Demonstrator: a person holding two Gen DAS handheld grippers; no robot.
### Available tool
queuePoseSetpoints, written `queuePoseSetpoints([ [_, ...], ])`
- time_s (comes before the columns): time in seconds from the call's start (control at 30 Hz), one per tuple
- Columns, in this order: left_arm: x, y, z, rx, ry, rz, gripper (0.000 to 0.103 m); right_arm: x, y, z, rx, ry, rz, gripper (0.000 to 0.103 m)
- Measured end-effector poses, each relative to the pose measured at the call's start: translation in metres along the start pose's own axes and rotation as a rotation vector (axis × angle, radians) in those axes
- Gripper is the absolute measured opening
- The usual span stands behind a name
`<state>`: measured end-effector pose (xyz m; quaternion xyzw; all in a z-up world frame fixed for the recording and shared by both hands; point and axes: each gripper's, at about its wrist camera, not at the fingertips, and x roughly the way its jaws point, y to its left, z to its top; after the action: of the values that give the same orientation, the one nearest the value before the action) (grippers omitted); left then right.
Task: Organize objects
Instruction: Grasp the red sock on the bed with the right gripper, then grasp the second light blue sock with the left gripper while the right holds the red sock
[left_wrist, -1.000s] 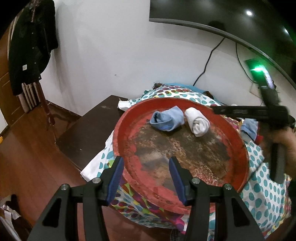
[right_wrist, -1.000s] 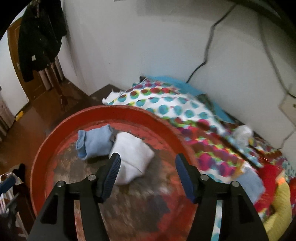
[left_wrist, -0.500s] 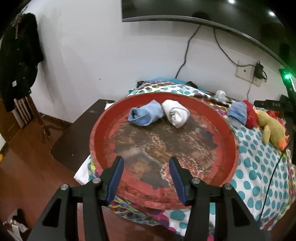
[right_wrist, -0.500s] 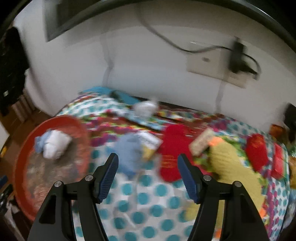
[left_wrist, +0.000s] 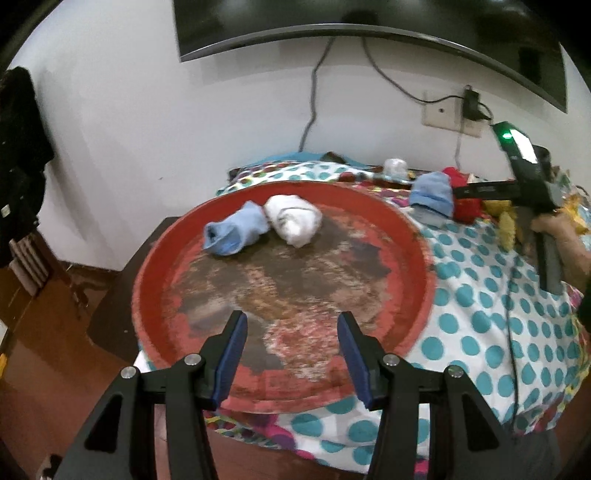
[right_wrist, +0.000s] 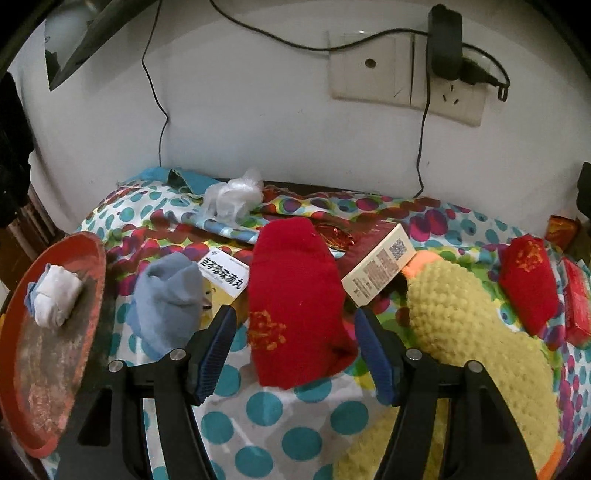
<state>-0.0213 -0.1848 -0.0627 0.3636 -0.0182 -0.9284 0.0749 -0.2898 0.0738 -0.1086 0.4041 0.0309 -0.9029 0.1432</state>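
- Right tongs (right_wrist: 295, 347): jaws apart, empty, straddling the red sock (right_wrist: 291, 295).
- Left tongs (left_wrist: 290, 354): apart, idle above the tray (left_wrist: 147, 295).
- Judged step: picking that sock. Next: lower, clamp, carry left to the tray.

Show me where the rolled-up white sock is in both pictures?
Left wrist view: the white sock sits at the far side of the red tray, touching a blue sock.
Right wrist view: the white sock is far left, on the same red tray.
Shared landmark: the red tray.
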Motion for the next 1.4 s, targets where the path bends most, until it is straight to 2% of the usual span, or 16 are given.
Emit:
queuePoseSetpoints([
  [0.07, 0.0, -0.008, 0.0, 0.013, -0.017, 0.007, 0.052, 0.005, -0.002, -0.001, 0.003, 0.004, 0.016, 0.059],
  [0.1, 0.001, -0.013, 0.0, 0.02, -0.014, 0.001, 0.052, 0.007, -0.003, -0.002, 0.005, 0.008, 0.022, 0.05],
  [0.3, 0.011, -0.048, 0.028, 0.057, -0.01, -0.092, 0.052, 0.001, 0.003, -0.006, -0.056, -0.023, 0.038, 0.032],
  [0.47, 0.021, -0.091, 0.064, 0.155, -0.044, -0.155, 0.055, -0.022, -0.002, -0.019, -0.084, -0.044, 0.071, 0.031],
  [0.6, 0.037, -0.121, 0.089, 0.184, -0.028, -0.224, 0.055, -0.047, -0.008, -0.039, -0.112, -0.053, 0.093, 0.031],
  [0.8, 0.075, -0.166, 0.125, 0.23, -0.002, -0.277, 0.055, -0.068, -0.009, -0.072, -0.178, -0.057, 0.092, 0.031],
  [0.93, 0.109, -0.18, 0.146, 0.185, 0.061, -0.256, 0.055, -0.075, -0.006, -0.077, -0.208, -0.082, 0.099, 0.031],
  [1.03, 0.133, -0.189, 0.159, 0.171, 0.083, -0.199, 0.055, -0.072, -0.005, -0.077, -0.211, -0.063, 0.112, 0.031],
  [1.17, 0.156, -0.196, 0.163, 0.176, 0.115, -0.143, 0.055, -0.068, -0.011, -0.076, -0.185, -0.043, 0.152, 0.031],
  [1.3, 0.174, -0.201, 0.161, 0.173, 0.142, -0.125, 0.055, -0.066, -0.013, -0.076, -0.168, -0.034, 0.171, 0.031],
  [1.4, 0.182, -0.202, 0.159, 0.162, 0.132, -0.09, 0.055, -0.066, -0.013, -0.076, -0.166, -0.031, 0.173, 0.031],
])
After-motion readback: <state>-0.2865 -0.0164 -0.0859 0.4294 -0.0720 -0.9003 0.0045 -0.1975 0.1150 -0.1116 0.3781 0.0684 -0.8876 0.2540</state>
